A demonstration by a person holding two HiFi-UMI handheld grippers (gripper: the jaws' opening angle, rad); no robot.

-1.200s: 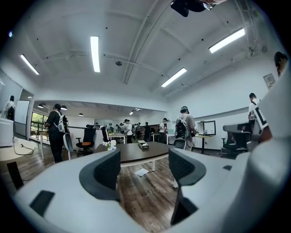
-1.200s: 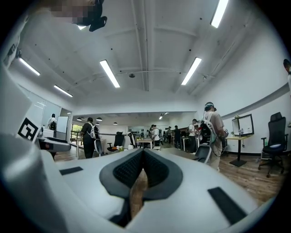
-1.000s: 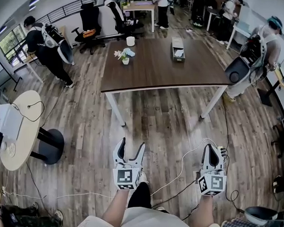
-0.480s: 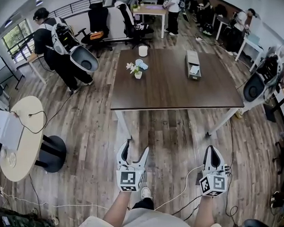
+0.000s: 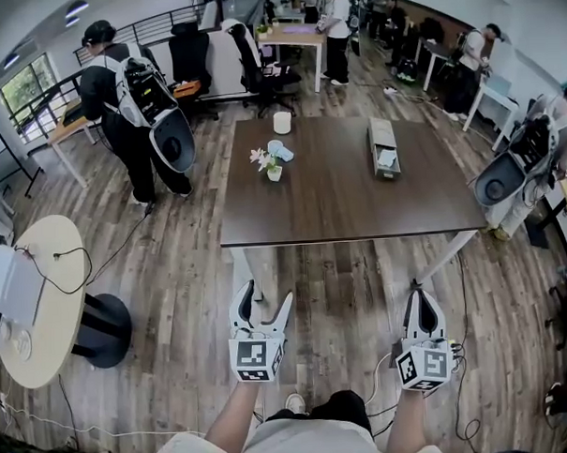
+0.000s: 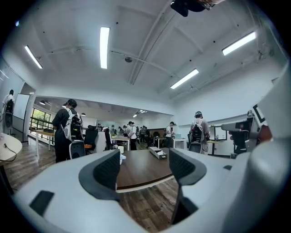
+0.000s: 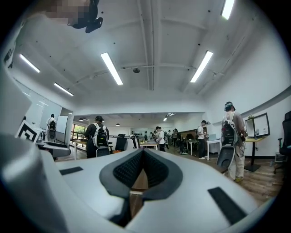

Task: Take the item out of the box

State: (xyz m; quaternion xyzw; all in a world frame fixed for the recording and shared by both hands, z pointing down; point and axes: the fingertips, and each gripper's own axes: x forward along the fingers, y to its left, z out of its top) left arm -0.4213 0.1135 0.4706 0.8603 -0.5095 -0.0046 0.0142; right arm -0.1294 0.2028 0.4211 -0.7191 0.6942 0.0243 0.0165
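Note:
A long open cardboard box with a white item inside lies on the right part of the dark brown table. Both grippers hang over the wood floor, short of the table's near edge. My left gripper is open and empty; in the left gripper view the box shows far off between the left gripper's jaws. My right gripper is shut with nothing in it; in the right gripper view only a sliver of table shows between the right gripper's pads.
A small flower pot, a blue object and a white cup stand on the table's left half. A person with a backpack stands far left, another person at right. A round table is left; cables lie on the floor.
The table has come nearer in the head view. The person with the backpack at left has shifted right. Both grippers keep their pose, left open and right shut.

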